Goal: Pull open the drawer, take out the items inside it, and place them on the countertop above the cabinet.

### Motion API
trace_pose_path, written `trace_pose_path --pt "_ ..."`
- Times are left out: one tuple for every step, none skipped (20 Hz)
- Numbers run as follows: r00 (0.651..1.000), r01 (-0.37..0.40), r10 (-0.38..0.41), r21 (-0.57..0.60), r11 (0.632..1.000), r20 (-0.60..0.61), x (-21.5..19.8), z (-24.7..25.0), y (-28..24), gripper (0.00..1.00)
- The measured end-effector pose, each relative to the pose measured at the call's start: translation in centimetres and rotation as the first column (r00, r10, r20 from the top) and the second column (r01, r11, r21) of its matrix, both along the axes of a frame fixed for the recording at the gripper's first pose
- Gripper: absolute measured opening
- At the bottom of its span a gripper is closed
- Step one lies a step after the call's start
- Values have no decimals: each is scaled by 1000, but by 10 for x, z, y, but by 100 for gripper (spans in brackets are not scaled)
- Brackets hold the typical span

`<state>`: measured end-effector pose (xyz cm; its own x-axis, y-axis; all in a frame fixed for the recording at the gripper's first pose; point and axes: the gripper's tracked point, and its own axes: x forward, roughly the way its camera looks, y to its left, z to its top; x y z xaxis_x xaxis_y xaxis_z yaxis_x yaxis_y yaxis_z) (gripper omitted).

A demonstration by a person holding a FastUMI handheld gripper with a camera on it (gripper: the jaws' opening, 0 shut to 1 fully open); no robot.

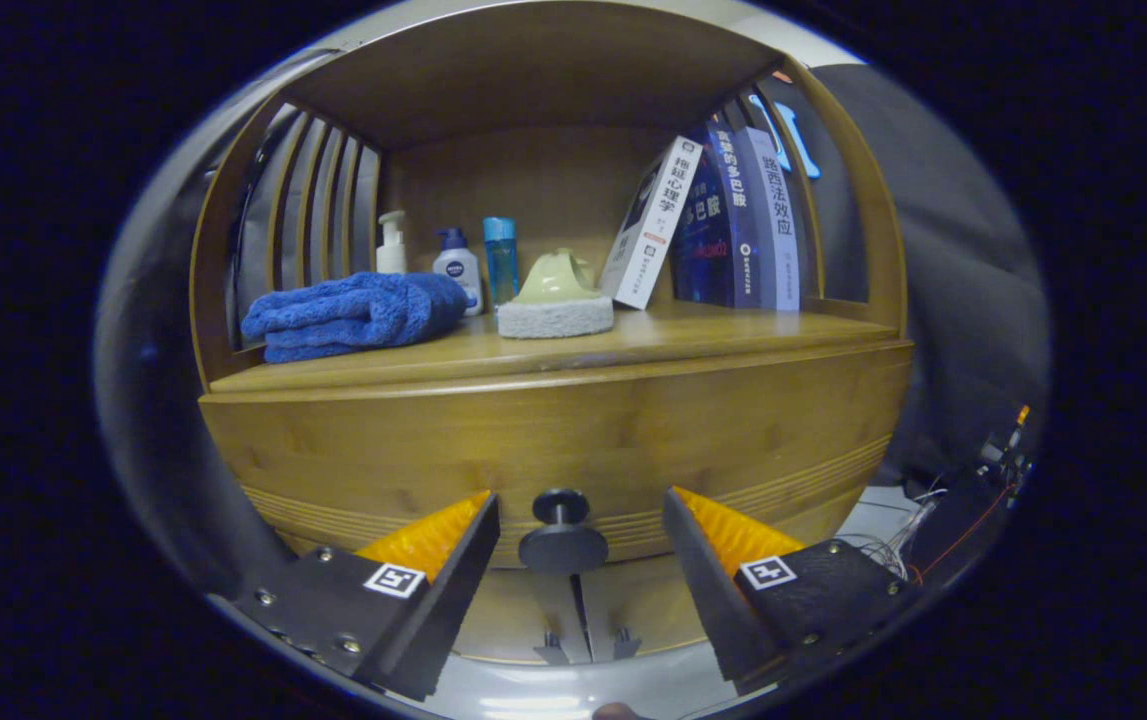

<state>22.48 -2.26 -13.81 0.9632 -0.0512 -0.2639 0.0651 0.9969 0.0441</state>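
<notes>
A wooden cabinet faces me, its drawer front (553, 430) closed flush under the countertop (653, 340). A round dark knob (562, 530) sticks out of the drawer front and sits between my fingers, level with their tips, with a gap on each side. My gripper (580, 508) is open and touches nothing. The drawer's contents are hidden behind the closed front.
On the countertop lie a folded blue towel (358, 315), a green-handled scrub sponge (555, 300), three small bottles (458, 265) at the back and several leaning books (723, 225) on the right. Slatted wooden side walls and a top shelf frame the space. Cables (918, 530) lie at the lower right.
</notes>
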Motion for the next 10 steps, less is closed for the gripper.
trace_pose_path --pt "1000 2 -2 -10 1000 4 -7 0 0 99" --pt "1000 -6 6 -10 1000 9 -17 -1 2 99" --pt "1000 -12 12 -4 1000 14 -28 -3 5 99" --pt "1000 -12 12 -2 1000 19 -40 -6 5 99" --pt "1000 -3 3 2 1000 21 -53 -8 4 99" --pt "1000 3 -3 17 1000 24 -66 -11 5 99" --pt "999 7 -8 25 1000 40 -80 -10 8 99" --pt "999 0 -2 23 1000 49 -94 -11 12 99" --pt "998 -4 3 17 1000 58 -106 -10 14 99" --pt "998 -5 4 17 1000 67 -119 -9 14 99"
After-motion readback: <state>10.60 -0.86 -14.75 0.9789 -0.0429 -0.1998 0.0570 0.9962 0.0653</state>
